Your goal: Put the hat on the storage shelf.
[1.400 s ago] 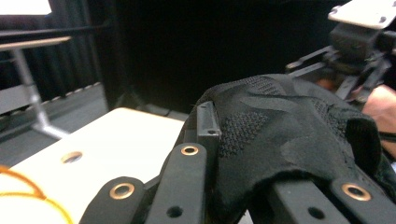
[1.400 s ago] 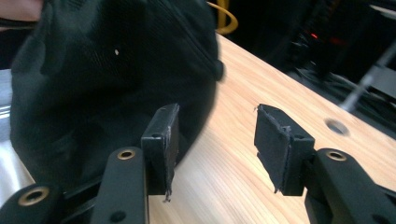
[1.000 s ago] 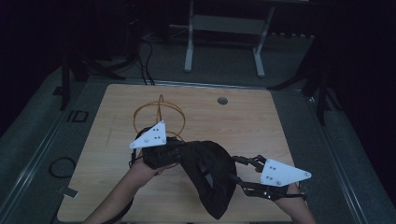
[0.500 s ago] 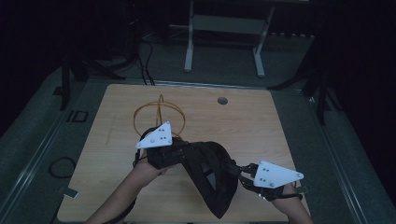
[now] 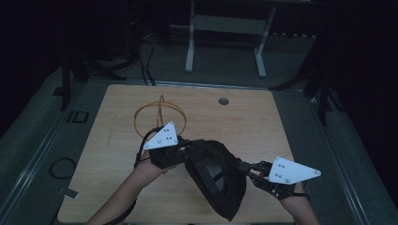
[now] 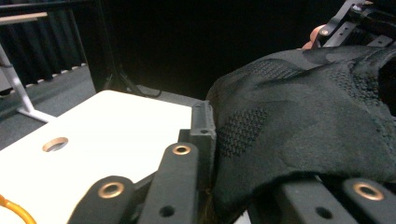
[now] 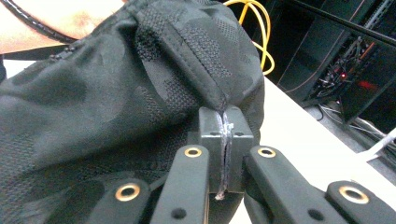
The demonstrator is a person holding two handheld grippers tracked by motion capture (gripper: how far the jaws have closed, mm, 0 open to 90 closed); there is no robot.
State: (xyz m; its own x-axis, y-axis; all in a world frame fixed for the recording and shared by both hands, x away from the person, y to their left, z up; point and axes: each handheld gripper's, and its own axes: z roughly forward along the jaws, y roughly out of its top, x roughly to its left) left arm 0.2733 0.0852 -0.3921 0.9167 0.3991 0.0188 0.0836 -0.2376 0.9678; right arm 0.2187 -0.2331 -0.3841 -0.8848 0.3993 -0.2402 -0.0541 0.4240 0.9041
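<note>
High view: a black cloth bag is being held up over the wooden table, toward 6 o'clock from the table's middle. The bag is being gripped at its 9 o'clock side by the left gripper and at its 3 o'clock side by the right gripper. In the right gripper view, the jaws are being pressed tightly together on a seam. An orange cable is lying at 11 o'clock from the bag.

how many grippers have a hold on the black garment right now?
2. The left gripper grips the black garment at its left edge, above the table's near half. The right gripper pinches a seam on its right side, jaws closed on the fabric.
</note>
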